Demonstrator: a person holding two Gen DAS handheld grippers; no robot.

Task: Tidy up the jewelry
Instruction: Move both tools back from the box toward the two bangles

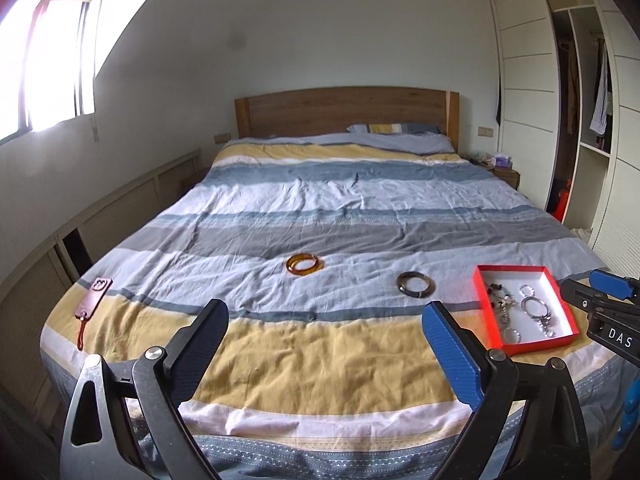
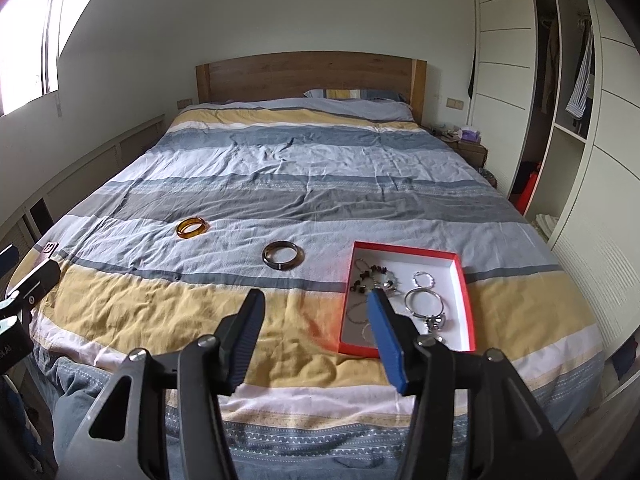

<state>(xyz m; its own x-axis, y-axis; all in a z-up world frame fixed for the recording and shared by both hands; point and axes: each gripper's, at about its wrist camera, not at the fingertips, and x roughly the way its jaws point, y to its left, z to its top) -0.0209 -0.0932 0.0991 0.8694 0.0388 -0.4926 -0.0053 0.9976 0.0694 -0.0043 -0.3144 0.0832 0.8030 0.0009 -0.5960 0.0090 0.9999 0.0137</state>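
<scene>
the left gripper (image 1: pixel 325 322) hovers over the yellow stripe at the foot of the bed (image 1: pixel 320 208), fingers (image 1: pixel 202 344) spread wide apart with nothing between them. the right gripper (image 2: pixel 316 316) hovers over the same end of the bed, fingers (image 2: pixel 246 340) also apart and holding nothing; its blue finger overlaps the near left part of the red box (image 2: pixel 464 276) in the right wrist view, and contact cannot be determined. the red box lies open on the striped duvet at the right, white inside, containing a dark beaded piece (image 2: pixel 366 276), silver rings (image 2: pixel 423 300) and a thin chain. an amber bangle (image 1: pixel 304 264) lies flat on the pale blue stripe near the bed's middle. a dark bangle (image 1: pixel 416 284) lies flat between the amber bangle and the red box, apart from both. a brown leather tag (image 1: pixel 94 296) with a cord lies near the left edge of the bed.
</scene>
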